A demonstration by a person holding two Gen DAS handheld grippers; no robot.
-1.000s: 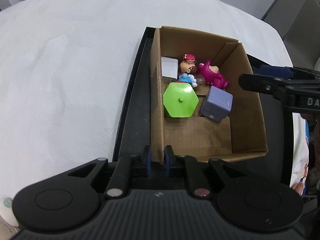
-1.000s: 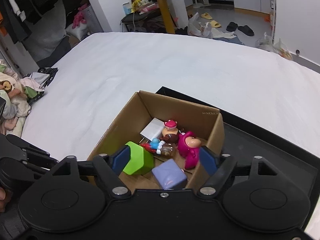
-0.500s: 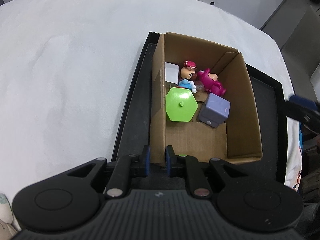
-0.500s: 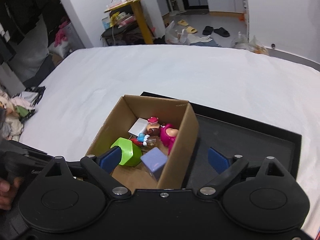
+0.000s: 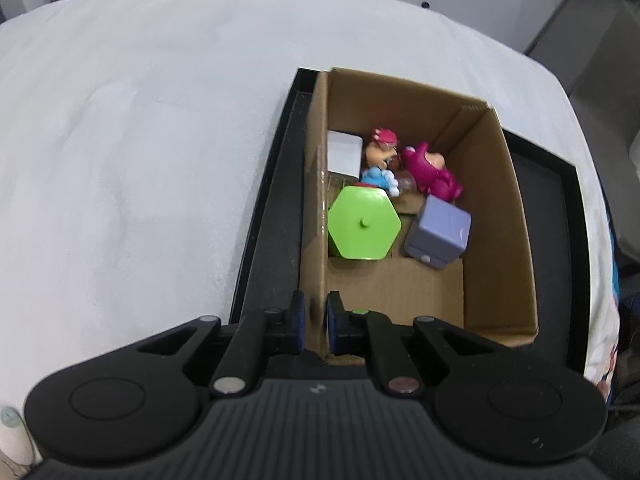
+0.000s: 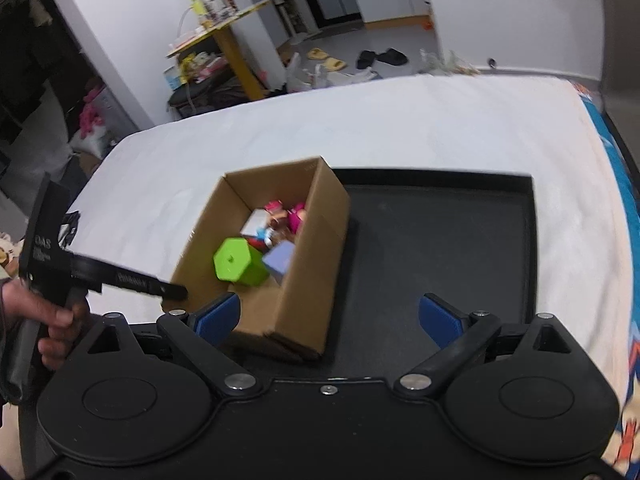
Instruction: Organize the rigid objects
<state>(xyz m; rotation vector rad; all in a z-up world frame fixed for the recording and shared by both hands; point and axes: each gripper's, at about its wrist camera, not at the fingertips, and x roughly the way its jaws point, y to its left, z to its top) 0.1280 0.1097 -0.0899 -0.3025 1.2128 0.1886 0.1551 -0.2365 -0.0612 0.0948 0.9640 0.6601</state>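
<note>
Jaws of the left gripper [image 5: 316, 326] pinch the cardboard box [image 5: 496, 216] wall, pointing steeply down; right gripper [image 6: 329, 316] jaws are opening, empty.

White walls [image 6: 132, 20] enclosed the room. At eleven o'clock a cluttered yellow table [image 6: 224, 36] stood against them. Slippers [image 6: 382, 56] lay on the pale floor [image 6: 396, 40] at twelve o'clock.

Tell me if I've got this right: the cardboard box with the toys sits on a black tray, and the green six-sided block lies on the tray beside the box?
Not quite. The cardboard box does sit on the black tray, but the green six-sided block lies inside the box, next to the purple cube. The left wrist view, looking down into the box, shows it clearly.
</note>
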